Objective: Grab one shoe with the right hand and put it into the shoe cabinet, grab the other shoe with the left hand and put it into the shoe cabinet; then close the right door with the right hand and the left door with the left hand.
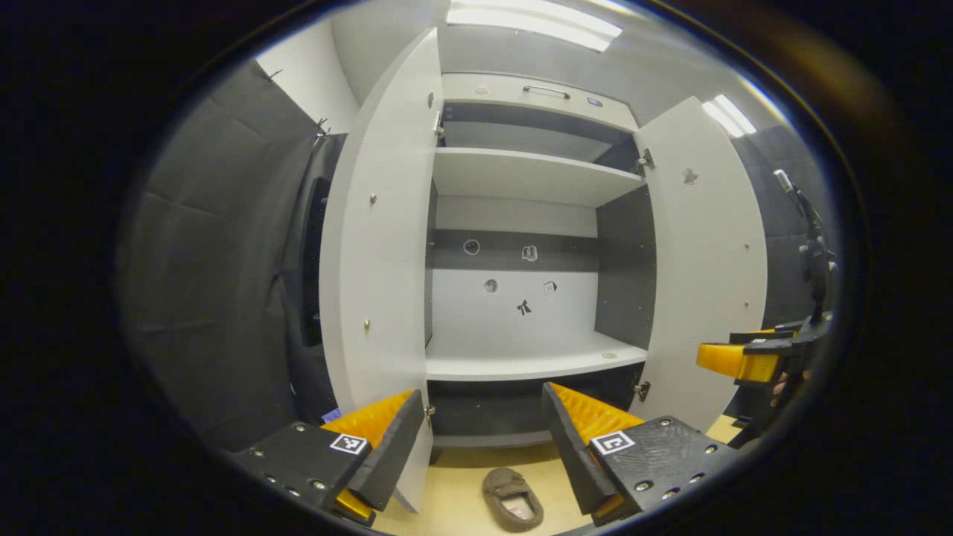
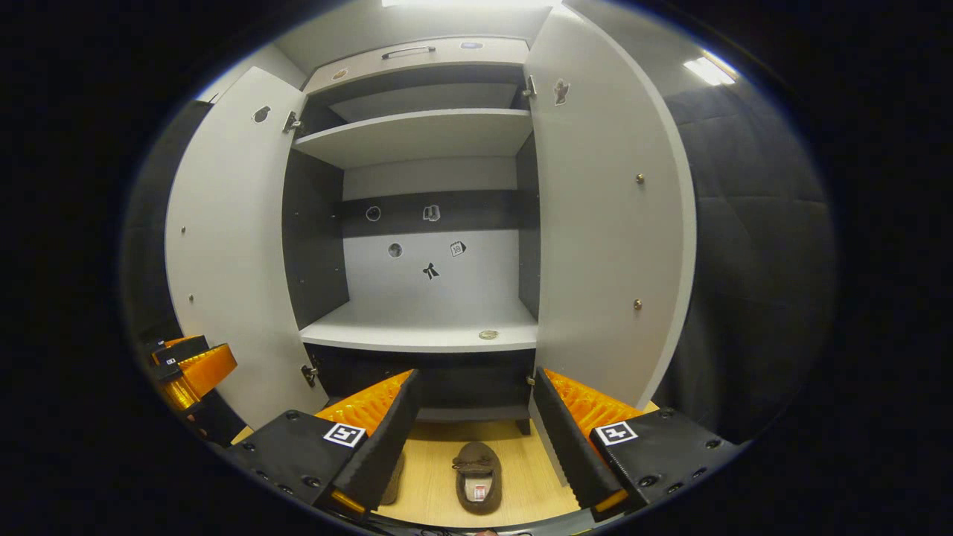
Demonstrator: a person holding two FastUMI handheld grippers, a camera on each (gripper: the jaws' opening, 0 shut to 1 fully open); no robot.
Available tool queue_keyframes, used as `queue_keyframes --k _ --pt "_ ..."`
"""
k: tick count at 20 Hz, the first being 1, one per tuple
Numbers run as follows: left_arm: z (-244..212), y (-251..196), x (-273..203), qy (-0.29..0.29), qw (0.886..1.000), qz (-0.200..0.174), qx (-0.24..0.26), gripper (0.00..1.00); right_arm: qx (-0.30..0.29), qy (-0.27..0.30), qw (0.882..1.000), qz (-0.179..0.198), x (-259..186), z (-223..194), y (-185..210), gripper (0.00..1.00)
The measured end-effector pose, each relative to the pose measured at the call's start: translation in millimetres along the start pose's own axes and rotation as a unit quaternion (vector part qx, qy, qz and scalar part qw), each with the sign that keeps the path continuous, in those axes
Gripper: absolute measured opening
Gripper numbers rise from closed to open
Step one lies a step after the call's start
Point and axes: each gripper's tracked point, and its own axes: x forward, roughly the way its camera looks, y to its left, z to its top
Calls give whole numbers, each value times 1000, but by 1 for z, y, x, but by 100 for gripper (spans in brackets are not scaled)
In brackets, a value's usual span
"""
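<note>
Left gripper view: left claw (image 1: 484,439) spread wide, nothing in it, facing the open shoe cabinet (image 1: 521,357). One brown shoe (image 1: 512,499) sits on the floor (image 1: 461,491) just below.

Right gripper view: right claw (image 2: 473,435) also spread, empty. That shoe (image 2: 477,466) lies between its fingers, and a second shoe (image 2: 393,476) is mostly hidden behind the left finger.

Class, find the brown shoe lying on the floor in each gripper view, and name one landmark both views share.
Left gripper view: the brown shoe lies at the bottom centre, on the floor.
Right gripper view: the shoe lies at the bottom centre, in front of the cabinet.
Shared landmark: the cabinet's lower white shelf.
</note>
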Motion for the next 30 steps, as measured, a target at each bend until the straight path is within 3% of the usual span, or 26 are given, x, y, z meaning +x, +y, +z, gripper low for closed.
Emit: queue_keyframes --k 4,5,7,11,12,18,23,24,26,28,29,30 --pt "0 0 4 4 1000 0 -3 92 5 31 999 19 13 -17 15 92" --pt "-1 -3 4 6 1000 -3 -4 92 4 43 999 25 17 -24 19 96" --pt "-1 -8 9 11 1000 -11 -1 96 0 74 997 38 25 -46 27 96" --pt "-7 -17 19 25 999 -17 13 92 -32 128 990 49 44 -95 30 96" --pt "-10 -19 23 31 999 -17 15 96 -36 148 987 55 48 -111 32 96" --pt "-25 -21 41 68 997 -8 21 92 -37 240 965 93 70 -198 32 96" --pt "-35 -23 49 93 995 7 36 96 3 330 936 125 82 -268 42 96" --pt "-37 -25 51 97 994 7 41 92 8 344 929 133 82 -281 44 93" --pt "-41 -29 55 104 993 8 54 96 6 366 920 140 87 -302 45 96" --pt "-45 -35 60 112 992 10 63 89 0 381 913 143 94 -323 46 96" --pt "-46 -38 62 115 991 11 64 92 -5 389 910 143 98 -333 46 96" --pt "-47 -41 65 117 991 12 64 92 -13 395 908 140 103 -343 45 91"
